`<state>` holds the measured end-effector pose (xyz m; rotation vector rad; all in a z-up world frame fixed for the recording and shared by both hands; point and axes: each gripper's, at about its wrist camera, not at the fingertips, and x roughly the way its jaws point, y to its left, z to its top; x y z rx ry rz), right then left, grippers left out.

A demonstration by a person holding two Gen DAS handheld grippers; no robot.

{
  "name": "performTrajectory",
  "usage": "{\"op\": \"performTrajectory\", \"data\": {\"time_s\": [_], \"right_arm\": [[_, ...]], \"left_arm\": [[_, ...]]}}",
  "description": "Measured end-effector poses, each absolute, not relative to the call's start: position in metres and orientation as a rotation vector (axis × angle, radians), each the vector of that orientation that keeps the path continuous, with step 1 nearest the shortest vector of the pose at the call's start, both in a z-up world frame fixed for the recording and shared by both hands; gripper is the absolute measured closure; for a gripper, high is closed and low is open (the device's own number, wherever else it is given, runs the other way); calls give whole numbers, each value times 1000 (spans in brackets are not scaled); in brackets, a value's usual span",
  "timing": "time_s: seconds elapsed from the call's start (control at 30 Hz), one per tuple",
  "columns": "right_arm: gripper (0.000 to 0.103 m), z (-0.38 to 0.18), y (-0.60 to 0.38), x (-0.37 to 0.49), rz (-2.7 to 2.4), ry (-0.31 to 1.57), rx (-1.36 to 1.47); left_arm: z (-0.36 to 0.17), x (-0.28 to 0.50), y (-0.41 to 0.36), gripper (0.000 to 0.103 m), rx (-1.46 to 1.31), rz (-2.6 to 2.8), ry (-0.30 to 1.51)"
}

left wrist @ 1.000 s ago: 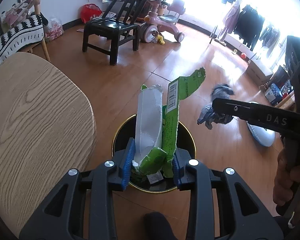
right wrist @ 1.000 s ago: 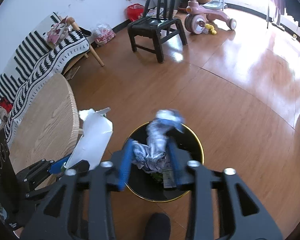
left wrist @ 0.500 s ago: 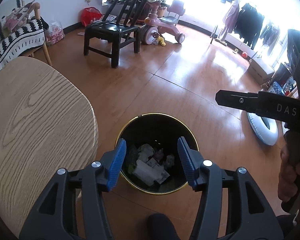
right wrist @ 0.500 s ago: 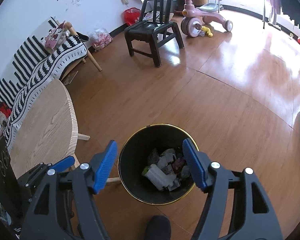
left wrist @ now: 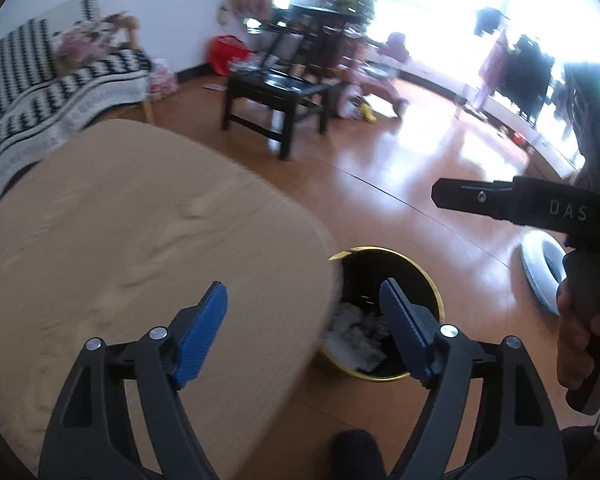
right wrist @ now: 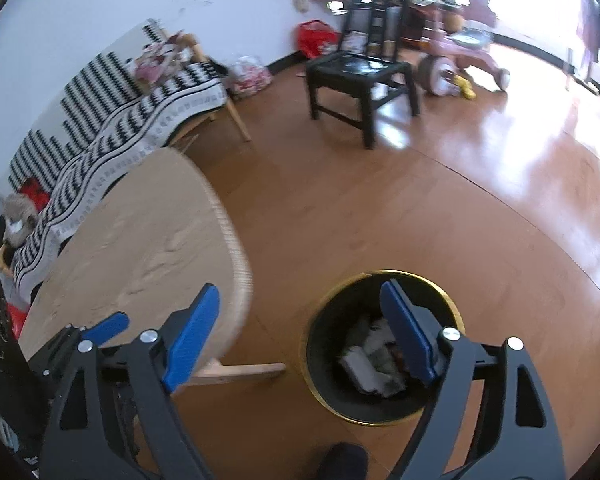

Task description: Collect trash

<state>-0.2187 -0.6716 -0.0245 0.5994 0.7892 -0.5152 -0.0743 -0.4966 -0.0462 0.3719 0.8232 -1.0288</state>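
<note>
Home living room: striped-throw sofa (right wrist: 112,120), black wooden chair (right wrist: 360,76), pink child's tricycle (right wrist: 464,56), wooden floor (right wrist: 380,208).

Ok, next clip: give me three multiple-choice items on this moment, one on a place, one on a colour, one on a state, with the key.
1. Where does the trash bin stand?
A. on the wooden table
B. on the floor beside the wooden table
C. under the black chair

2. What colour is the bin's rim?
A. gold
B. red
C. white

3. How do the two grippers stand?
A. both shut on wrappers
B. left open, right shut on a cloth
C. both open and holding nothing

Key:
1 B: the right wrist view shows the bin on the floor, next to the wooden table.
2 A: a gold ring runs round the black wall.
3 C: the left gripper and right gripper both have their blue pads wide apart with nothing between; the trash lies inside the bin.
</note>
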Motion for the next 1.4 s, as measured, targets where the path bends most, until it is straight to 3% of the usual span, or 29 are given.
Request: {"op": "performTrajectory", "data": {"time_s": [0.4, 0.83, 1.03, 1.4], "right_arm": [[18, -2, -527, -68, -249, 846, 406], [17, -4, -330, 39, 26, 895, 188], [16, -13, -276, 63, 85, 914, 138], [16, -29, -249, 79, 116, 930, 108]], "left_arm": [[-7, 21, -310, 12, 274, -651, 772], [2, 76, -81, 11, 118, -228, 774], [-2, 90, -31, 11, 75, -152, 774], [-13, 97, -29, 11, 95, -152, 789]]}}
